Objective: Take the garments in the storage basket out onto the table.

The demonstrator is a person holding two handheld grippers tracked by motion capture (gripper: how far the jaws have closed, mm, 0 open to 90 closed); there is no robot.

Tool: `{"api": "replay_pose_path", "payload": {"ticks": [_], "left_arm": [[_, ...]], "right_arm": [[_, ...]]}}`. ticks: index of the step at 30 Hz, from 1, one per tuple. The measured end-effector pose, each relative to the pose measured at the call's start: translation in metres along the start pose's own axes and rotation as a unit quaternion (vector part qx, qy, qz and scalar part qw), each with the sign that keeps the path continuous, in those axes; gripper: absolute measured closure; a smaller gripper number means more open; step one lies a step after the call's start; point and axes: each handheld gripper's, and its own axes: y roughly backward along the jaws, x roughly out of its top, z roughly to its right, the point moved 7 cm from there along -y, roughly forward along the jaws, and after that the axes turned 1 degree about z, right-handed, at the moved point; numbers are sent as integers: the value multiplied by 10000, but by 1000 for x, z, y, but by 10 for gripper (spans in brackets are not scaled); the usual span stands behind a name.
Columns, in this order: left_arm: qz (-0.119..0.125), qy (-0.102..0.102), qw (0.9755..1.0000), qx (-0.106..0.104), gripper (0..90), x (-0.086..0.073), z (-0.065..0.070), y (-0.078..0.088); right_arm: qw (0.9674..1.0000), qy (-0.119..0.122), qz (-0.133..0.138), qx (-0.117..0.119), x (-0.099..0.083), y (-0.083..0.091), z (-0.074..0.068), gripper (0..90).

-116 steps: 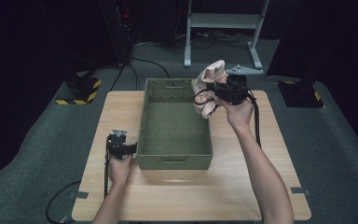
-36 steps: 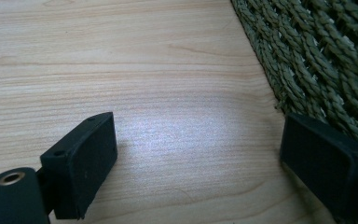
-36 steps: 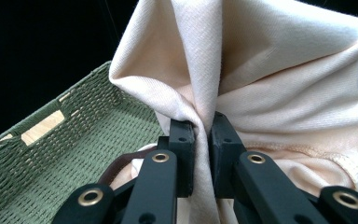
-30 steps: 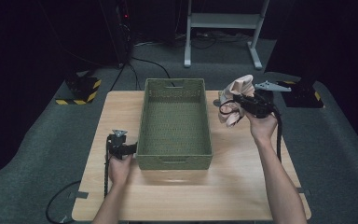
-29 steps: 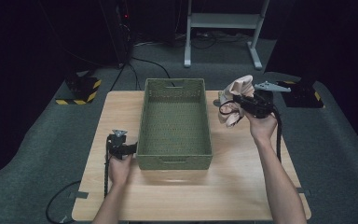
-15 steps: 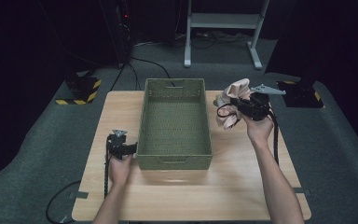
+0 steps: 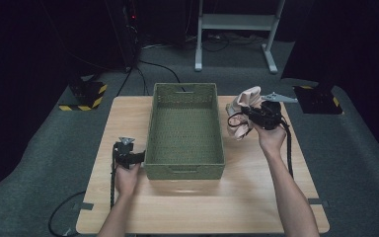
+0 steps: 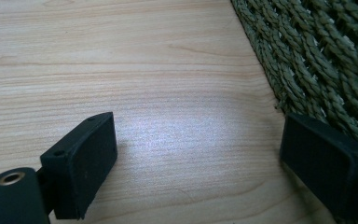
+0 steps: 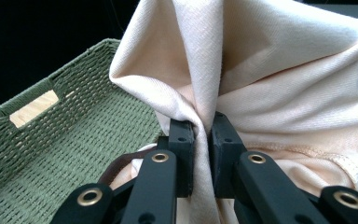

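Observation:
A green woven basket [image 7: 184, 129] stands in the middle of the wooden table [image 7: 197, 207]. Just right of its far right corner, my right gripper [image 7: 249, 114] is shut on a pale peach cloth [image 7: 247, 98] that hangs bunched above the table. In the right gripper view the jaws [image 9: 204, 140] pinch a fold of the cloth [image 9: 279, 70], a dark strap loop shows below, and the basket [image 9: 70, 140] lies to the left. My left gripper [image 7: 131, 156] rests by the basket's front left corner. Its jaws [image 8: 196, 163] stand open on bare wood, one fingertip [image 8: 321, 161] against the basket wall [image 8: 317, 60].
The right side of the table [image 7: 256, 187] is bare wood. On the floor stand a black-and-yellow striped base [image 7: 86, 94] at the left, a white frame [image 7: 237, 22] behind the table and a dark base [image 7: 321, 98] at the right. Cables trail from both grippers.
The right gripper carried the cloth from over the basket's far right rim out to the right, then drifted slightly back toward the basket. The left gripper has stayed in place.

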Motion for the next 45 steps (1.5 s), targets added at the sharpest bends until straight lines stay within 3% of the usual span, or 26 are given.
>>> {"api": "replay_pose_path", "payload": {"ticks": [45], "left_arm": [[11, 15, 10000, -8, 114, 0, 0, 0]], "right_arm": [[9990, -62, -448, -27, -45, -34, 3, 804]]}}
